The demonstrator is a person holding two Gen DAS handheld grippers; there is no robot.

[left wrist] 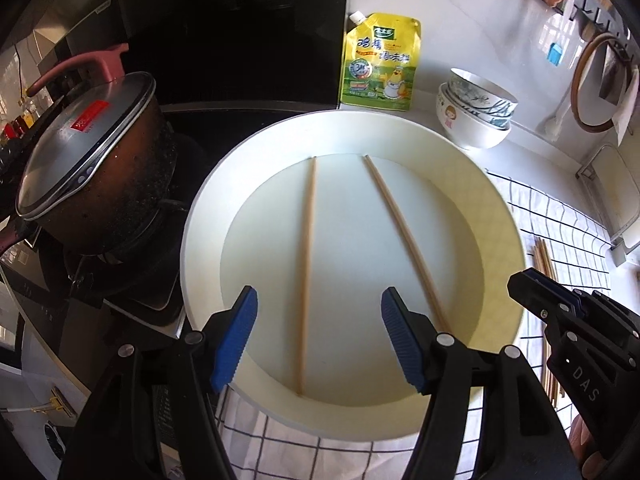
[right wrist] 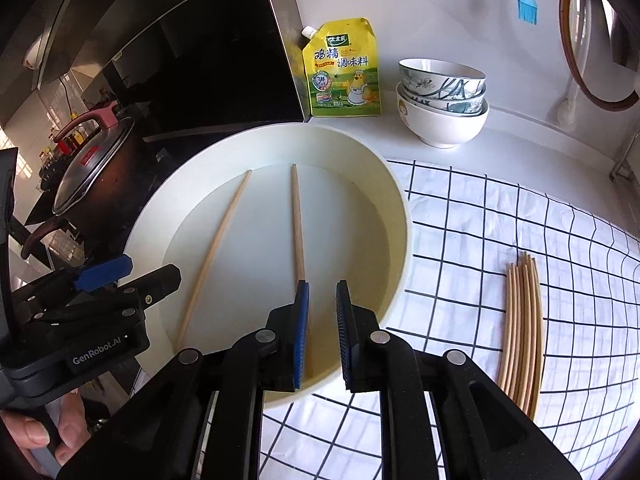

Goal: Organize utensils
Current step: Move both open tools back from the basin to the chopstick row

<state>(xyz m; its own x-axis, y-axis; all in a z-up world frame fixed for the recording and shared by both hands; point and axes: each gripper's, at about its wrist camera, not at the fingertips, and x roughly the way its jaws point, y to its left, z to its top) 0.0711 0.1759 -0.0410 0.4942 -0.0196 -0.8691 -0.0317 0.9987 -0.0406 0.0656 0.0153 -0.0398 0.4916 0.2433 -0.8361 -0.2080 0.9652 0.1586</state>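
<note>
Chopstick bundle (left wrist: 545, 258) mostly behind right gripper (left wrist: 524, 280)

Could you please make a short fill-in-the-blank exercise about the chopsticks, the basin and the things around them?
1. Inside the round basin lie ____ loose chopsticks.
2. The bundle of chopsticks rests on the ____ cloth.
3. The yellow seasoning pouch stands to the ____ of the stacked bowls in the right wrist view.
4. The pot beside the basin is covered by a ____.

Missing words: two; checked; left; lid

"GenRobot.AI" on left gripper (right wrist: 102, 276) (white print)
</note>
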